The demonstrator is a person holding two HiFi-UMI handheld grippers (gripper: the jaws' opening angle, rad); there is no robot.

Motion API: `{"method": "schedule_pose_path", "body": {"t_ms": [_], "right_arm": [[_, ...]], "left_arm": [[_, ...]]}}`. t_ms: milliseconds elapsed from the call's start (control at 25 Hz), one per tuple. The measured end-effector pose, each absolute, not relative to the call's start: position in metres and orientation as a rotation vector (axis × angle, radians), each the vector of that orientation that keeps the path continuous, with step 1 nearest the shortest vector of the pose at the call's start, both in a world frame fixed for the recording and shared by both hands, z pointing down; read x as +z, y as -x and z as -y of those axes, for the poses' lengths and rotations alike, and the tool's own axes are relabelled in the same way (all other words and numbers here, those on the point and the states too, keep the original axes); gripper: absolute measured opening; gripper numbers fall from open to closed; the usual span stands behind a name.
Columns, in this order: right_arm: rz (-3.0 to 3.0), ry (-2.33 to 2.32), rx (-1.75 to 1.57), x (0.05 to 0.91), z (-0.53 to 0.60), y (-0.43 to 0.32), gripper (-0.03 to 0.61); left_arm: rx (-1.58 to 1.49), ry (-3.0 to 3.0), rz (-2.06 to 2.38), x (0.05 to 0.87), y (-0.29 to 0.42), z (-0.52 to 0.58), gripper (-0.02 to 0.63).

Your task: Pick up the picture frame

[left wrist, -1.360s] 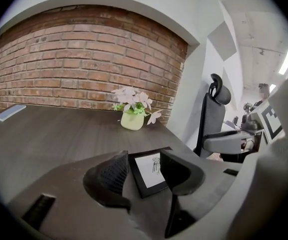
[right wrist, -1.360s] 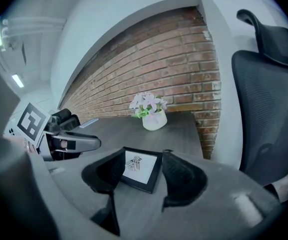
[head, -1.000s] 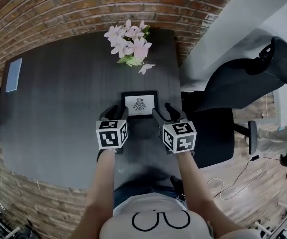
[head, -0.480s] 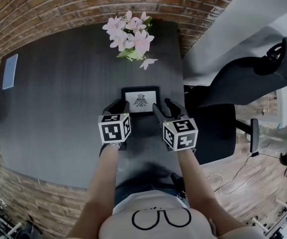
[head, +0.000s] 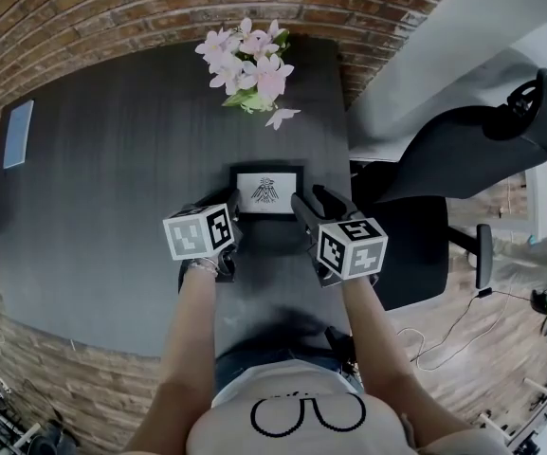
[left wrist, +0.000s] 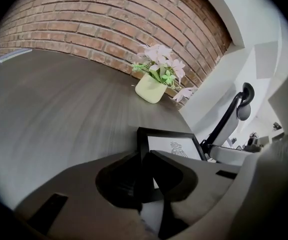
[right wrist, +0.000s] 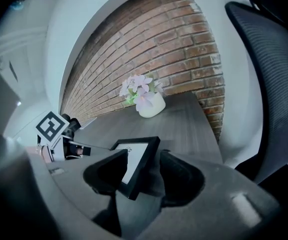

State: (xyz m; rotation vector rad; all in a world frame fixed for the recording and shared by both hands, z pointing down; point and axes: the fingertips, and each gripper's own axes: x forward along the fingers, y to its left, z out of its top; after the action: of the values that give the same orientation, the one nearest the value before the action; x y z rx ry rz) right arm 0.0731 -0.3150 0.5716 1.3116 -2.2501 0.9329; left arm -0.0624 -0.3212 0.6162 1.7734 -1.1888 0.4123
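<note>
A small black picture frame [head: 266, 191] with a white print lies flat on the dark table [head: 112, 207], just ahead of both grippers. My left gripper [head: 226, 212] is rolled over at the frame's near left corner. In the left gripper view its jaws are closing around the frame's left bar [left wrist: 143, 151] and sit tight against both sides of it, left gripper [left wrist: 146, 170]. My right gripper [head: 312, 200] straddles the frame's near right corner [right wrist: 136, 159]. A gap shows beside that bar, so the right gripper [right wrist: 144, 168] is open.
A pale green vase of pink flowers [head: 249, 69] stands at the table's far edge by the brick wall. A light blue card [head: 17, 133] lies far left. A black office chair [head: 463, 159] is beside the table's right edge.
The left gripper has rolled so its marker cube leans left, and its jaws have narrowed onto the frame's left bar. The right gripper has barely shifted.
</note>
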Motion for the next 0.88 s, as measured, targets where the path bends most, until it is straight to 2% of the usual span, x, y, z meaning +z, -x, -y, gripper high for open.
{"method": "schedule_pose_path", "body": {"t_ms": [360, 720, 880], "right_arm": [[2.253, -1.181, 1.214, 0.587, 0.323, -0.064, 0.204], [2.287, -0.916, 1.764, 0.595, 0.324, -0.038, 0.192], [2.285, -0.873, 1.888, 0.597, 0.325, -0.037, 0.071]], "left_arm": [[0.392, -1.757, 1.154, 0.617, 0.063, 0.321, 0.067], [0.381, -1.749, 1.142, 0.617, 0.063, 0.321, 0.067], [0.373, -1.744, 1.134, 0.617, 0.063, 0.321, 0.067]]}}
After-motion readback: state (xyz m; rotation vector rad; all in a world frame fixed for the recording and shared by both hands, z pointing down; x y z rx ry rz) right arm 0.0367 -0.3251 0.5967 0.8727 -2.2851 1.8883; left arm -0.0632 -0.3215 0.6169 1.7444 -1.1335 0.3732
